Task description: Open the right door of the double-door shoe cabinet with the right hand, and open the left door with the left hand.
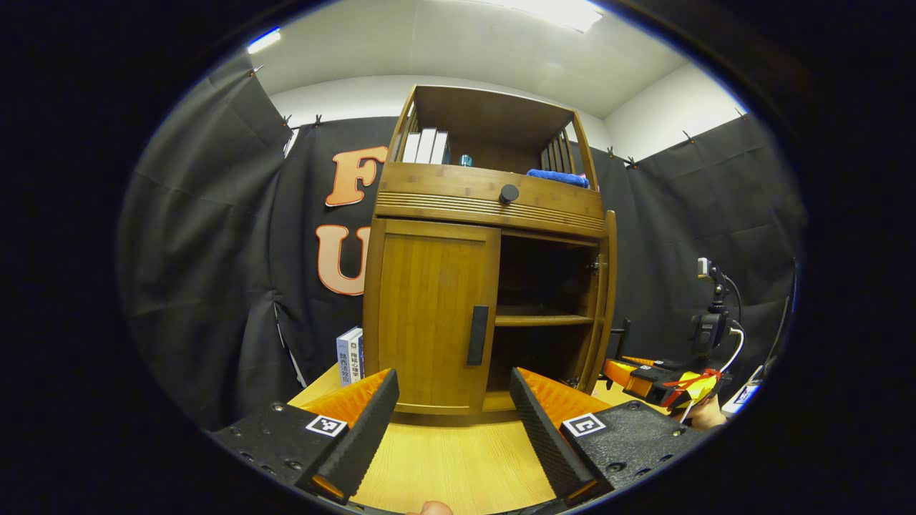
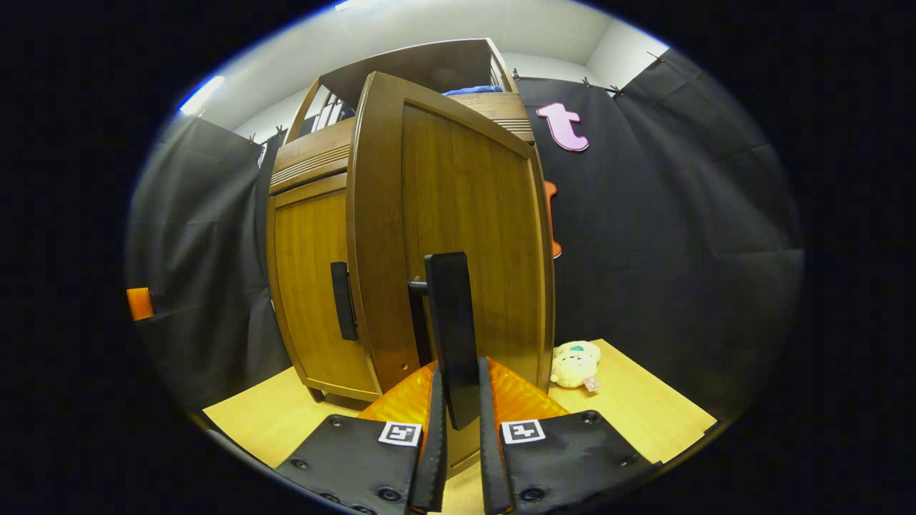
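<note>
Halfway through the job at the shoe cabinet (image 1: 494,243): the right door (image 2: 465,236) stands swung wide on its hinges, baring a dark interior with one shelf (image 1: 540,320) across it, while the left door (image 1: 429,315) sits shut and flush with the cabinet's frame.

The right gripper (image 2: 456,422) is clamped on the right door's handle (image 2: 451,329), a dark upright bar, with both fingers pressing on its lower end. Seen from the left gripper view, that gripper (image 1: 662,383) hangs low just beside the cabinet's open door edge.

The left gripper (image 1: 451,429) waits in front of the cabinet with its jaws spread wide and nothing between them, lined up roughly below the left door's handle (image 1: 478,335), which sits at that door's inner edge. It stands apart from the cabinet, touching nothing.

Judged from this, the right-hand half of the task looks done or nearly so; what remains is for the left gripper to reach the left door's handle, close on it and pull that door open.

Books (image 1: 426,145) and a blue cloth (image 1: 558,177) rest on the cabinet's upper shelf above the drawer knob (image 1: 509,193); a small plush toy (image 2: 575,363) lies on the tabletop (image 2: 644,408) beside the cabinet.
</note>
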`<action>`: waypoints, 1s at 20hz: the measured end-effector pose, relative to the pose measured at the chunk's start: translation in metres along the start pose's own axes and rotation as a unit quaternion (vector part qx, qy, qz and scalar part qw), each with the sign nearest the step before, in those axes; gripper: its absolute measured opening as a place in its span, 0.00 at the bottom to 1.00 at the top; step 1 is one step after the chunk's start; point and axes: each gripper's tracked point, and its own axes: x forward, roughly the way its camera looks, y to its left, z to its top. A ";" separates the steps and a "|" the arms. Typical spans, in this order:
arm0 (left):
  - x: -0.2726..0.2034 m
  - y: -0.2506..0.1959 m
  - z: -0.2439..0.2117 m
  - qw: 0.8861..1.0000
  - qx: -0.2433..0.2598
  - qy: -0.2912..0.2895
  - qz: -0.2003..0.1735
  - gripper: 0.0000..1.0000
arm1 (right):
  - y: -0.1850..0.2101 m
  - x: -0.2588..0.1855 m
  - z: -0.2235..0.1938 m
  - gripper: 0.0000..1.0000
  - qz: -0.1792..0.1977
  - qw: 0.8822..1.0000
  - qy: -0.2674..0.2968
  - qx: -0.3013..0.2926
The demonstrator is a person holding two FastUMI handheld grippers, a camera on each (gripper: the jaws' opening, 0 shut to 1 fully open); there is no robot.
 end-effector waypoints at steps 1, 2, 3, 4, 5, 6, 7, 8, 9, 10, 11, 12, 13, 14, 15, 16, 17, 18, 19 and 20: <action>-0.001 -0.003 0.000 1.000 0.000 -0.001 -0.003 0.92 | -0.004 -0.003 0.000 0.31 -0.003 1.000 0.000 0.001; -0.002 -0.006 -0.001 1.000 -0.001 0.000 -0.006 0.92 | -0.007 -0.005 0.001 0.28 -0.005 1.000 -0.001 0.001; -0.001 -0.009 -0.003 1.000 -0.002 0.002 -0.008 0.92 | -0.012 -0.009 0.001 0.31 -0.008 1.000 -0.002 0.002; -0.001 -0.011 -0.003 1.000 -0.002 0.003 -0.010 0.92 | -0.018 -0.012 0.002 0.24 -0.011 1.000 -0.003 0.006; 0.000 -0.012 -0.004 1.000 -0.002 0.004 -0.011 0.92 | -0.021 -0.014 0.002 0.24 -0.012 1.000 -0.002 0.010; -0.001 -0.014 -0.004 1.000 -0.002 0.004 -0.011 0.92 | -0.026 -0.007 -0.001 0.27 -0.020 1.000 0.002 0.017; 0.001 -0.015 -0.005 1.000 -0.003 0.005 -0.012 0.92 | -0.029 -0.017 0.002 0.19 -0.025 1.000 -0.002 0.018; 0.001 -0.016 -0.006 1.000 -0.005 0.006 -0.013 0.92 | -0.033 -0.020 0.000 0.11 -0.026 1.000 0.001 0.009; 0.002 -0.018 -0.007 1.000 -0.008 0.006 -0.015 0.92 | -0.035 -0.021 0.001 0.16 -0.028 1.000 -0.001 0.003; 0.003 -0.020 -0.008 1.000 -0.010 0.007 -0.016 0.92 | -0.038 -0.023 0.002 0.16 -0.030 1.000 -0.001 -0.001; 0.003 -0.022 -0.009 1.000 -0.010 0.008 -0.018 0.92 | -0.040 -0.024 0.002 0.16 -0.032 1.000 0.001 -0.002; 0.003 -0.024 -0.009 1.000 -0.009 0.009 -0.019 0.92 | -0.043 -0.026 0.002 0.11 -0.030 1.000 0.001 0.000; 0.004 -0.026 -0.009 1.000 -0.006 0.009 -0.019 0.92 | -0.045 -0.028 0.003 0.16 -0.028 1.000 0.002 0.002; 0.004 -0.028 -0.008 1.000 -0.004 0.009 -0.020 0.95 | -0.046 -0.028 0.004 0.20 -0.027 1.000 0.001 0.004; 0.005 -0.029 -0.007 1.000 -0.002 0.008 -0.021 0.95 | -0.050 -0.029 0.004 0.16 -0.026 1.000 0.001 0.003; 0.006 -0.031 -0.007 1.000 -0.001 0.007 -0.022 0.95 | -0.053 -0.031 0.003 0.16 -0.025 1.000 0.001 0.000; 0.005 -0.033 -0.006 1.000 0.001 0.006 -0.022 0.95 | -0.057 -0.031 0.003 0.15 -0.026 1.000 0.001 -0.004; 0.007 -0.034 -0.005 1.000 0.002 0.004 -0.022 0.95 | -0.063 -0.034 0.006 0.14 -0.029 1.000 -0.003 -0.008; 0.009 -0.035 -0.004 1.000 0.003 0.002 -0.021 0.95 | -0.070 -0.035 0.006 0.12 -0.032 0.999 -0.001 -0.011; 0.011 -0.036 -0.004 1.000 0.004 0.001 -0.019 0.95 | -0.075 -0.037 0.007 0.12 -0.032 0.999 -0.003 -0.010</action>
